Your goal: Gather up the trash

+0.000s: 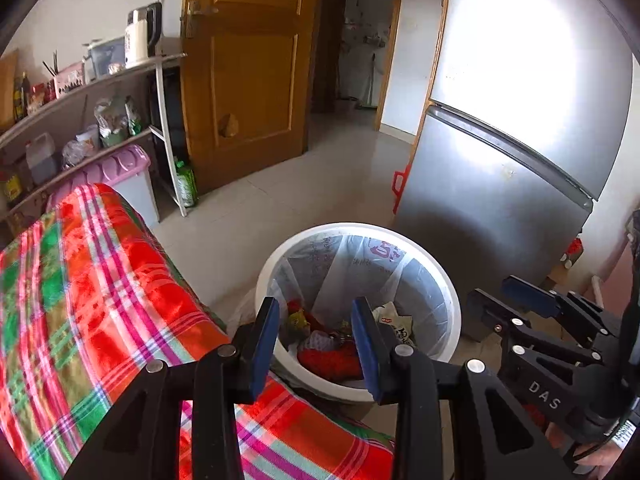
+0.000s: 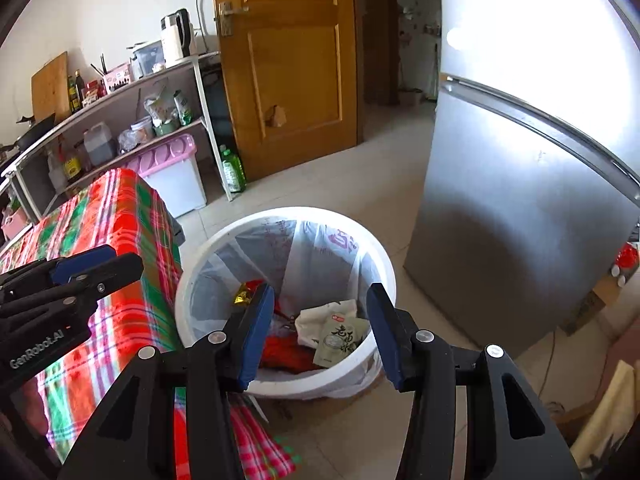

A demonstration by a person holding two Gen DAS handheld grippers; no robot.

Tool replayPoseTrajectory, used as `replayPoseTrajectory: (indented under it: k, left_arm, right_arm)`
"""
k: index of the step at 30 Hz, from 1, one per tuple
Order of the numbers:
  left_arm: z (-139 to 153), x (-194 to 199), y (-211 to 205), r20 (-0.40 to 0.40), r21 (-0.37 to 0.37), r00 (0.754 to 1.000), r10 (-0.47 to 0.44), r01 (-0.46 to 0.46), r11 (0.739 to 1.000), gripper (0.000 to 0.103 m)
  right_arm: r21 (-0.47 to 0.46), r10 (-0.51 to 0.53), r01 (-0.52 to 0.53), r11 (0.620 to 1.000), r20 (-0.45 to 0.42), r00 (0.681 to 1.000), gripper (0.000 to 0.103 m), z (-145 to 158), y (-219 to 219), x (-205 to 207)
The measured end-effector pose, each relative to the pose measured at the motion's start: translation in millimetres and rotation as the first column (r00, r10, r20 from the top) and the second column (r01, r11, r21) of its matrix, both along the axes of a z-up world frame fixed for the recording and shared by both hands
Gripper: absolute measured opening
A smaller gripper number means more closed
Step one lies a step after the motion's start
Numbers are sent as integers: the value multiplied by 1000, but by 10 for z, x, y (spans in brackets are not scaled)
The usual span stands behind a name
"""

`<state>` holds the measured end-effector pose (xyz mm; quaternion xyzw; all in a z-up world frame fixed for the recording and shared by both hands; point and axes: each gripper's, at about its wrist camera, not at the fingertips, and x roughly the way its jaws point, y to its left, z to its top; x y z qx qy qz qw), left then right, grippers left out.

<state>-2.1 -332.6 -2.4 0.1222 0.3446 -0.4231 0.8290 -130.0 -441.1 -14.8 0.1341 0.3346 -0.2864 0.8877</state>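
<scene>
**Both grippers empty over the bin, trash inside**

The fridge [image 2: 520, 220] stands at the right, close behind the white bin [image 2: 384, 276], and the wooden door [image 2: 288, 60] is open beyond it on a pale tiled floor [image 2: 320, 184]. At the left, a bench under a red and green checked cloth [image 1: 92, 280] comes right up to the bin's rim, with 2 long shelves [image 2: 120, 92] of bottles and jars along the wall behind it.

The bin, lined with a clear bag, sits on the floor between the bench's near corner and the fridge. The trash [image 2: 336, 332] lies at its bottom: a pale printed packet, red wrapping, a gold scrap.

The right gripper [image 2: 320, 328] is spread, nothing between its blue pads, with the bin seen through the gap. The left gripper [image 1: 316, 340] is also parted and holds nothing.

Risks, as I judge them: the 2 grippers hang close together, so a careless swing could knock 1 against the other. The left one is just above the cloth; a low pass could snag it and drag it toward the bin. A bump on the rim could tip the light bin or pull the liner loose. Whether more trash is left on the bench, these views do not show.
</scene>
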Motion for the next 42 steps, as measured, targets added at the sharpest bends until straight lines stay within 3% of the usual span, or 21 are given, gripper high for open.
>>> replayPoseTrajectory:
  k: [5, 12, 42]
  left_arm:
    - [74, -106, 73, 37, -10, 999, 21, -20, 1000, 55]
    - [136, -197, 187, 79, -25, 996, 51, -49, 998, 55]
    - [103, -159, 290, 55, -23, 993, 102, -101, 995, 55]
  right_arm:
    - [-35, -18, 18, 999, 9, 1000, 50, 60, 131, -90]
    - [-37, -25, 26, 999, 31, 999, 50, 90, 247, -155]
    - [-37, -18, 19, 999, 28, 999, 50, 70, 335, -146]
